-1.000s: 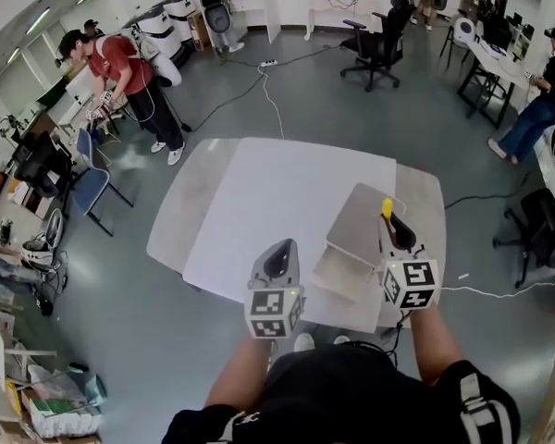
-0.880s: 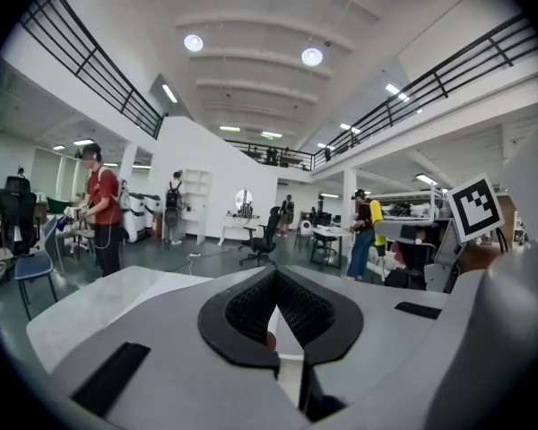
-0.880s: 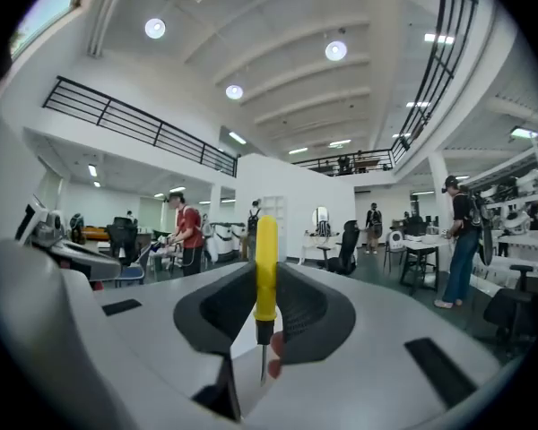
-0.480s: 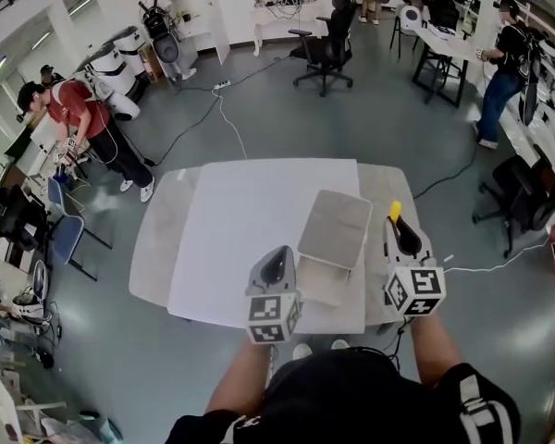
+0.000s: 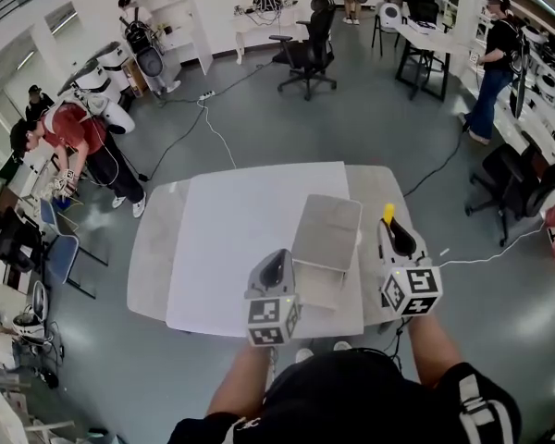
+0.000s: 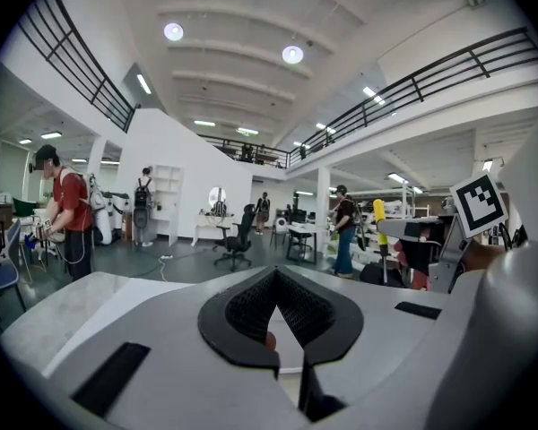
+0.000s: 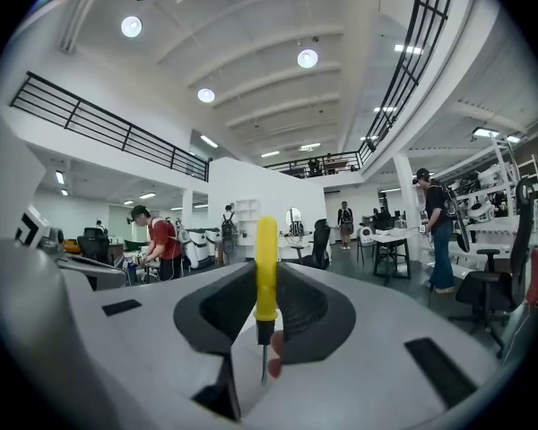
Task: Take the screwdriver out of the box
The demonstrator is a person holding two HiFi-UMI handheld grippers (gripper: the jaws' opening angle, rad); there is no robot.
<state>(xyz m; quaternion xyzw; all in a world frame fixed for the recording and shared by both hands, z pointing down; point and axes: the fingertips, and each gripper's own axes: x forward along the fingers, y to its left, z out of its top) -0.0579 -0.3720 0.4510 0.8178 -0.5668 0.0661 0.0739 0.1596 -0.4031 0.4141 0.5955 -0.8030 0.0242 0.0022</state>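
The screwdriver has a yellow handle and a thin metal shaft. My right gripper is shut on it, and the handle sticks out past the jaws. It hovers just right of the grey box, whose lid stands open on the white table. My left gripper floats over the table's near edge, left of the box, jaws together with nothing between them. The left gripper view also catches the screwdriver off to the right.
The table is ringed by grey floor with cables. A black office chair stands beyond it, desks at the back right. A person in red bends at the left; another person stands at the right.
My right gripper with the screwdriver has moved from over the box's right edge to clear of the box on its right. The left gripper has shifted slightly. The head view has swung.
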